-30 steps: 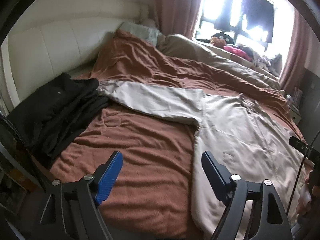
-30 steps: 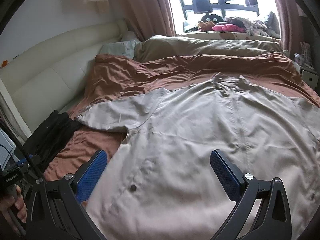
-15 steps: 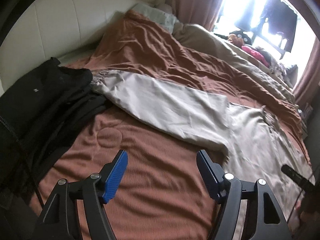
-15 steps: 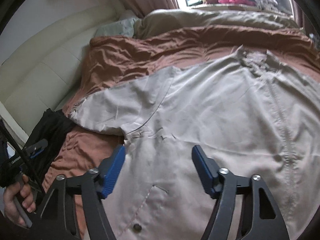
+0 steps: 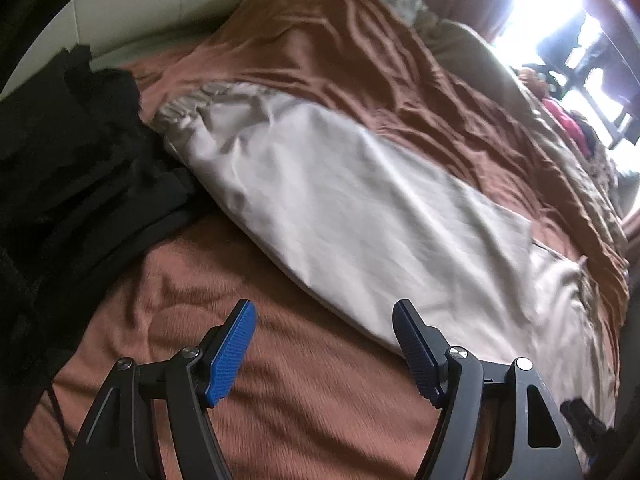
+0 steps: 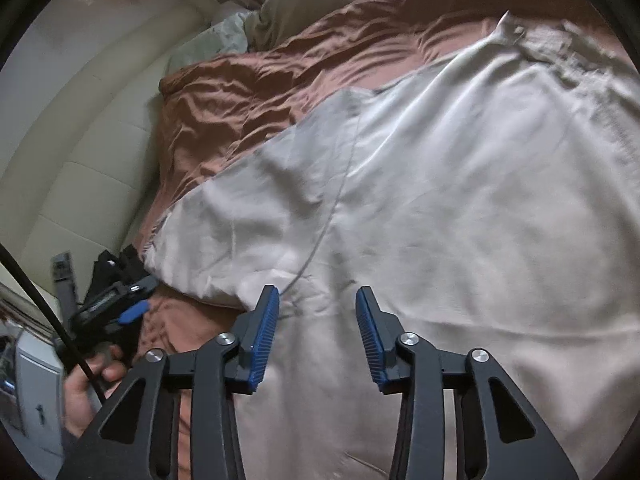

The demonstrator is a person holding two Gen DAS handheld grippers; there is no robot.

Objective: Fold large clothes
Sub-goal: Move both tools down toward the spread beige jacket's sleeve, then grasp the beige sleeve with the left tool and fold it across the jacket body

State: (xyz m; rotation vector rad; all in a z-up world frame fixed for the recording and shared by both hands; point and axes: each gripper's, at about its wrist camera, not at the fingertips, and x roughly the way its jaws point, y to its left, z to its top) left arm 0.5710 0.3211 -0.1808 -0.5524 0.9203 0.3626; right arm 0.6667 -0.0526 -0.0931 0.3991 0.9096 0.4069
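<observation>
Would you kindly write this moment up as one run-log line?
left gripper: open, above brown blanket | right gripper: open, over beige jacket near armpit | sleeve spread flat | nothing grasped

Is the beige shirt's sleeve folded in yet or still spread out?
Spread out. The sleeve lies flat, extended across the brown blanket, its cuff beside the black clothes.

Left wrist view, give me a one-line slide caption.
Open left gripper hovers over the brown bedspread beside the beige garment's sleeve.

Frames: black, angular, pierced by triangular cut-outs.
Pads (image 5: pixel 234 354): blue, ribbed.
Screws (image 6: pixel 409 337): silver, round.
Cable (image 6: pixel 48 308): black, thin.
Hand (image 6: pixel 86 386): bare skin was shown.
</observation>
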